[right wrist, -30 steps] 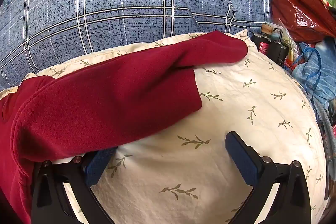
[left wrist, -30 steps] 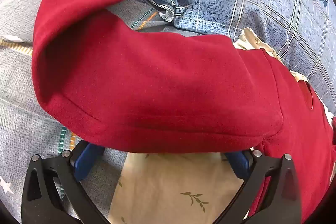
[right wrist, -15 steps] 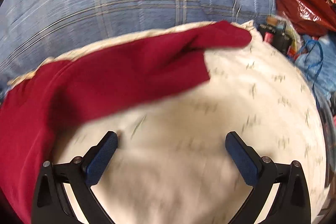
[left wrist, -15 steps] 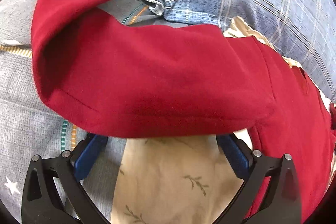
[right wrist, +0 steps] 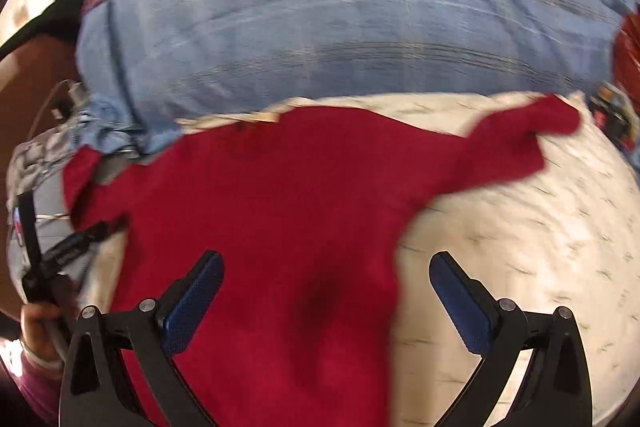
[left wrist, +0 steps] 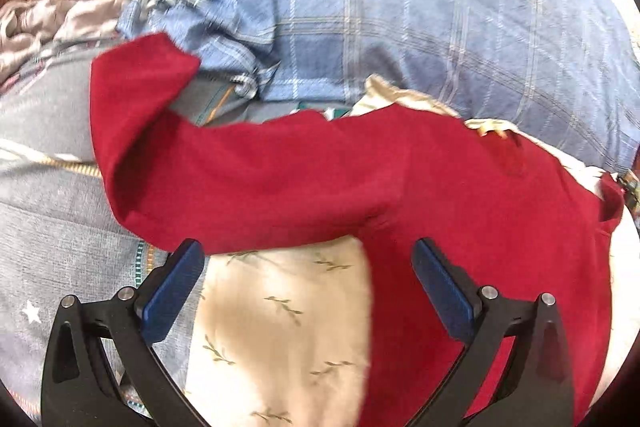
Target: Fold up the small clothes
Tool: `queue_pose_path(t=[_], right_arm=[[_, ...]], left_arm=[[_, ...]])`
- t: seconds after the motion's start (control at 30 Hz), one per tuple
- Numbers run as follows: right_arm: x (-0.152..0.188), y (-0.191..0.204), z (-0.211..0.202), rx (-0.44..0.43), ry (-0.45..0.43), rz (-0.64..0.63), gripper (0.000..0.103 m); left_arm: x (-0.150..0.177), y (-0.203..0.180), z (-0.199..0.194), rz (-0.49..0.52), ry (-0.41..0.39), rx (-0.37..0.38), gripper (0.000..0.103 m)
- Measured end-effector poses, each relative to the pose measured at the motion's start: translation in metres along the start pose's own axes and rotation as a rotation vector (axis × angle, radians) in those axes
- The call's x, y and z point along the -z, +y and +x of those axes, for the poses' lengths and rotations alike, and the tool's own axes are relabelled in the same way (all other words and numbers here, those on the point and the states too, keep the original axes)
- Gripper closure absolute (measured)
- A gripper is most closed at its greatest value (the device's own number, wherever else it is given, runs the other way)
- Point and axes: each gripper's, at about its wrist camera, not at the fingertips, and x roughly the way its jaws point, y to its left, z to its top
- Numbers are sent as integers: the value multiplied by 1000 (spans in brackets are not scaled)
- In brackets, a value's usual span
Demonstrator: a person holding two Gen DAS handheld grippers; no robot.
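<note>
The red top lies spread out on the leafy cream pillow, both the left tongs and right tongs are wide open holding nothing, so I think folding is just starting, and next a sleeve, maybe the one at 2 o'clock, needs grabbing.

Reds, blues and cream across the bed

A plain deep red garment lies on a cream pillow sprigged with small olive leaves; in the upper frame a blue plaid quilt carries a teal round emblem (blurred), and at left a grey sheet shows a white star and striped bands. Gripper pads are blue on black.
</note>
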Motion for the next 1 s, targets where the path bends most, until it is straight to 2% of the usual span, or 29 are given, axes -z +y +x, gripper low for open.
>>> queue_pose_path(t=[0.2, 0.37, 0.57, 0.73, 1.0], right_arm=[[-9, 69, 26, 3, -3, -134, 0], [-5, 102, 43, 1, 0, -170, 0], [-3, 120, 58, -13, 7, -183, 0], [-2, 126, 69, -23, 35, -193, 1], [-5, 132, 79, -40, 44, -196, 2]], left_arm=[[-1, -15, -4, 31, -37, -2, 0], [-1, -15, 2, 33, -41, 7, 0], [-4, -15, 0, 59, -74, -14, 0], [-4, -11, 10, 42, -41, 17, 0], [-4, 1, 18, 5, -36, 3, 0]])
